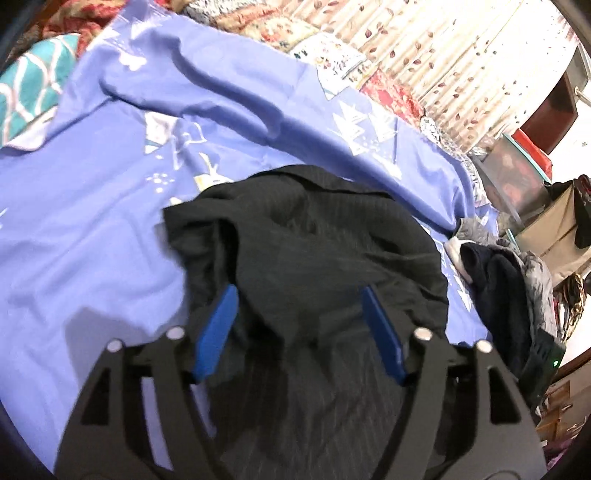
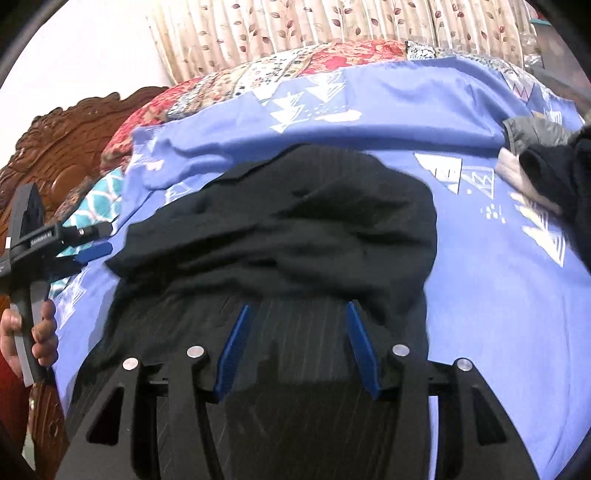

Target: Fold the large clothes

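Covering the bed [image 1: 92,240] was a periwinkle-blue sheet [image 2: 480,295] printed with white triangular trees, rumpled into long ridges toward its far side. On that sheet, near its front edge, lay the dark pinstriped garment [image 1: 314,240], bunched in a loose heap with its near part spread flat. The left gripper [image 1: 299,291] hung over the garment with its blue fingers [image 1: 218,328] spread wide, nothing pinched between them; no earlier picture being given, only that parted stance could be told. The right gripper [image 2: 295,308] stood likewise above the garment's near part, fingers [image 2: 360,350] apart and gripping no cloth. Beyond the sheet, a red and cream patchwork quilt [image 2: 295,62] ran along the bed's far side, and behind it hung pale curtains [image 2: 332,22] with a leaf print. Left of the sheet in the right wrist view rose a carved wooden headboard [image 2: 74,125], with a teal patterned pillow [image 1: 33,88] just beside the sheet. A heap of dark and grey clothes [image 1: 506,273] sat at the sheet's right edge. A hand [image 2: 33,332] held the left gripper's handle beside the headboard.
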`<state>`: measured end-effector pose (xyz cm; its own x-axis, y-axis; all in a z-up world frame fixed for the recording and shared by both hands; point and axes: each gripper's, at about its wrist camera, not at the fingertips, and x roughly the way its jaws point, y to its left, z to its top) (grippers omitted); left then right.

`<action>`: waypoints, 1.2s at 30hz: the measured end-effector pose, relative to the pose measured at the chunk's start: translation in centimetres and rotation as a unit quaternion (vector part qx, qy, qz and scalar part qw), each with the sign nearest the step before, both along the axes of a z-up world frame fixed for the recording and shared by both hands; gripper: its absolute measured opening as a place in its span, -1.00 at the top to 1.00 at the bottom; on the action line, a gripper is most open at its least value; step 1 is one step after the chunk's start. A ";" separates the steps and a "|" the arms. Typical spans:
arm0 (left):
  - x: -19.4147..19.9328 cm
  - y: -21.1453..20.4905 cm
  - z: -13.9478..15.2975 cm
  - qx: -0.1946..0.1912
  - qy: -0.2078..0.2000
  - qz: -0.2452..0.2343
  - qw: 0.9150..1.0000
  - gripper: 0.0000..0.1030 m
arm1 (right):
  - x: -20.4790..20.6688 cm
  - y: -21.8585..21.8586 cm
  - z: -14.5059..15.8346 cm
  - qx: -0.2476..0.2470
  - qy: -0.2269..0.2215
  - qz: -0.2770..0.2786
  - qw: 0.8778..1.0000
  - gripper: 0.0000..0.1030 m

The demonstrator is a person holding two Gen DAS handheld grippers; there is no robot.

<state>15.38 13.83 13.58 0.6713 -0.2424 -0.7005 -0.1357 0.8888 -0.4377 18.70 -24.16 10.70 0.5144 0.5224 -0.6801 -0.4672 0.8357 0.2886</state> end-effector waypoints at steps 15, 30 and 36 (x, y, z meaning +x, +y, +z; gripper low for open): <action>-9.8 -2.9 0.0 0.301 0.080 0.025 0.950 -0.83 | -8.5 -2.7 1.0 -0.007 0.002 0.004 1.000 -0.44; -21.8 -2.3 -4.1 0.095 0.136 -0.042 0.985 -0.82 | -15.8 -10.2 -0.1 -0.036 0.036 0.005 0.999 -0.44; -22.9 -4.4 -6.2 0.085 0.170 -0.077 0.979 -0.46 | -17.2 -11.4 -2.9 -0.039 0.089 0.016 0.995 -0.49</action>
<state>-7.52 9.40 7.41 0.3572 -0.1835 -0.9158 -0.1058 0.9662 -0.2349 1.53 -35.52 7.80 0.3659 0.4782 -0.7984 -0.4406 0.8447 0.3040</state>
